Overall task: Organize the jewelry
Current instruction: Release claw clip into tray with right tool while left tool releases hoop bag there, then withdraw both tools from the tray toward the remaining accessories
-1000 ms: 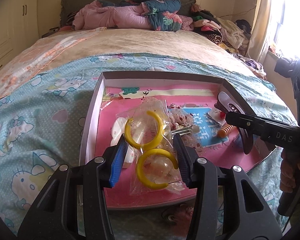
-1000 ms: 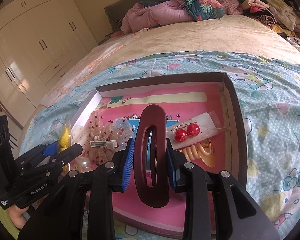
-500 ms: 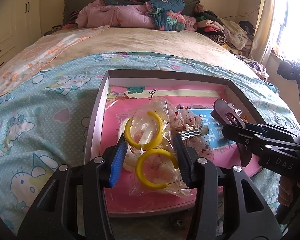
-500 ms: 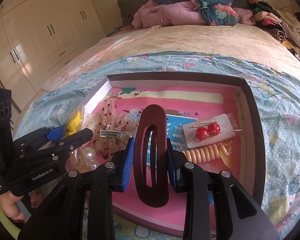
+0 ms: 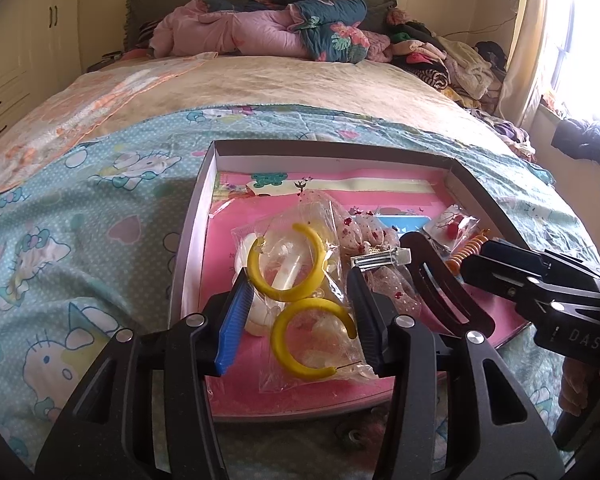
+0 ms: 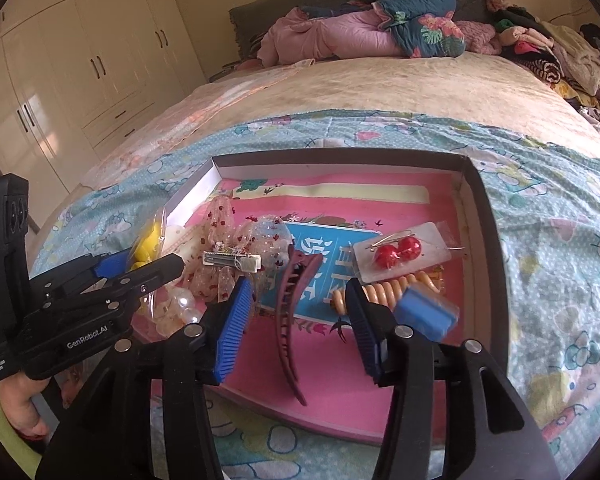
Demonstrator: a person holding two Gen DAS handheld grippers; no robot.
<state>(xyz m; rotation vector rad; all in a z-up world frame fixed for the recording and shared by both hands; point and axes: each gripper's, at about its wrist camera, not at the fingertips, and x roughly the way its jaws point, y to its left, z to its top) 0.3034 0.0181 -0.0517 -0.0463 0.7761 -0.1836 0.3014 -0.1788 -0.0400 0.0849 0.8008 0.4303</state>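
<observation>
Your biggest risk sits with the brown hair claw [image 6: 290, 320]: it lies loose on the pink floor of the tray [image 6: 476, 200], between the pads of your right tool [image 6: 300, 320] and touching neither, so pulling back carelessly could catch a finger on it and drag it toward the tray's near edge and off onto the bed [image 6: 380, 88]. A blue pad piece [image 6: 426, 310] also looks blurred beside that tool's right finger, just near the orange spiral tie [image 6: 396, 290]; I cannot tell what it is. That tool's jaws have just been opening and now stand apart, released, gripping nothing. Your left tool [image 5: 296, 312] stands partly open around the clear bag of yellow hoop earrings [image 5: 300, 300] over the tray's left side; the pads appear to press the bag's edges lightly, and such a thin hold could let it slip.
</observation>
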